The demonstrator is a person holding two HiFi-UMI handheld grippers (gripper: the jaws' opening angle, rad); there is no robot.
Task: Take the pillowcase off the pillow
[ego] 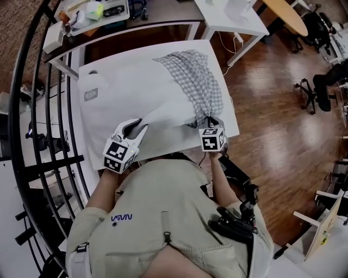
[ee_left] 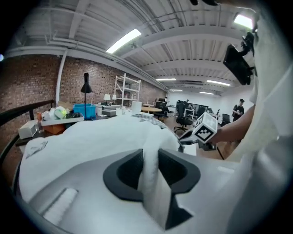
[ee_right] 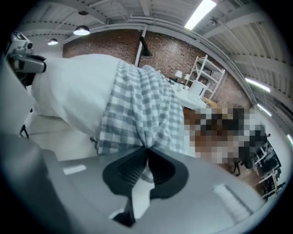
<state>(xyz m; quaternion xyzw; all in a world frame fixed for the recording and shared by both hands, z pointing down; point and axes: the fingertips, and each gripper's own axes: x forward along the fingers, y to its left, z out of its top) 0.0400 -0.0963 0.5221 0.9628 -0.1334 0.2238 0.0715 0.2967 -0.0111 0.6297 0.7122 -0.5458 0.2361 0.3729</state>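
Note:
A white pillow (ego: 136, 92) lies on the white table (ego: 232, 122). The grey-checked pillowcase (ego: 201, 81) is bunched over its far right end. At the near left corner my left gripper (ego: 136, 128) has its jaws a little apart. A fold of the white pillow (ee_left: 91, 137) still lies between them in the left gripper view (ee_left: 150, 160). My right gripper (ego: 211, 122) at the near right is shut on a gathered bunch of the pillowcase (ee_right: 137, 109), pinched at the jaw tips (ee_right: 147, 153). The pillow (ee_right: 73, 87) bulges out to that gripper's left.
A black railing (ego: 49, 108) curves along the left side. A cluttered desk (ego: 92, 13) and a white desk (ego: 228, 16) stand beyond the table. Wood floor with office chairs (ego: 321, 81) lies to the right. The person's body is close against the table's near edge.

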